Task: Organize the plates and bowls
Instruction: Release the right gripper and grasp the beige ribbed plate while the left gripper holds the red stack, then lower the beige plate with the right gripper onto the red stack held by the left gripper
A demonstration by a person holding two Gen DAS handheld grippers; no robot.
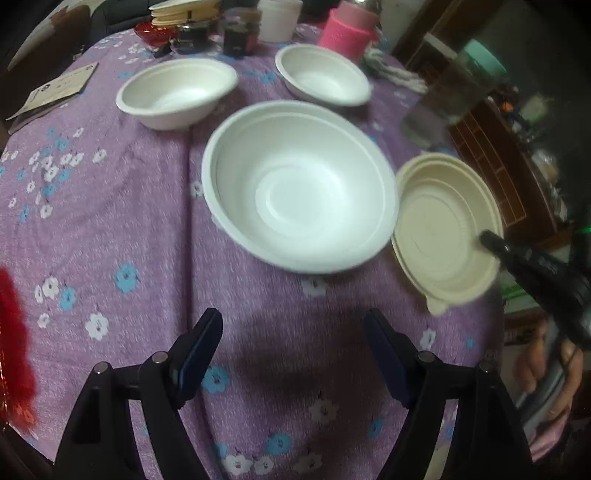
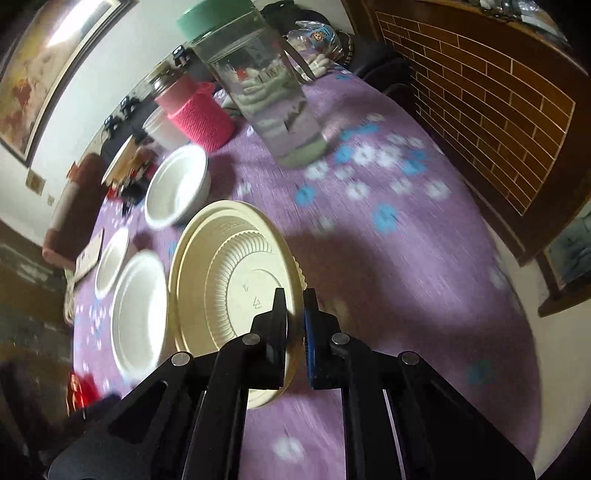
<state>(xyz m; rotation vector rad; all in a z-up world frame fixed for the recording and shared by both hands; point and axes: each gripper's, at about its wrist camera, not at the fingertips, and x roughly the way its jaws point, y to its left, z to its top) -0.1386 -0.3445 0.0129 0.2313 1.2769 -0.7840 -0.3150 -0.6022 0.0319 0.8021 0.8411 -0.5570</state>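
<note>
A large white bowl [image 1: 299,188] sits mid-table on the purple flowered cloth; it also shows in the right wrist view [image 2: 138,314]. Two smaller white bowls [image 1: 177,92] [image 1: 323,75] stand behind it. My right gripper [image 2: 294,295] is shut on the rim of a cream plate [image 2: 229,273] and holds it tilted on edge beside the large bowl; the plate also shows in the left wrist view [image 1: 443,229], with the right gripper [image 1: 495,243] at its edge. My left gripper [image 1: 293,325] is open and empty, near the table's front, short of the large bowl.
A clear jar with a green lid [image 2: 258,88], a pink knit-covered container [image 2: 199,114], a white cup [image 1: 279,18] and dark jars [image 1: 236,35] crowd the back of the table. A card [image 1: 55,88] lies at the left. A wooden cabinet [image 2: 480,96] stands to the right.
</note>
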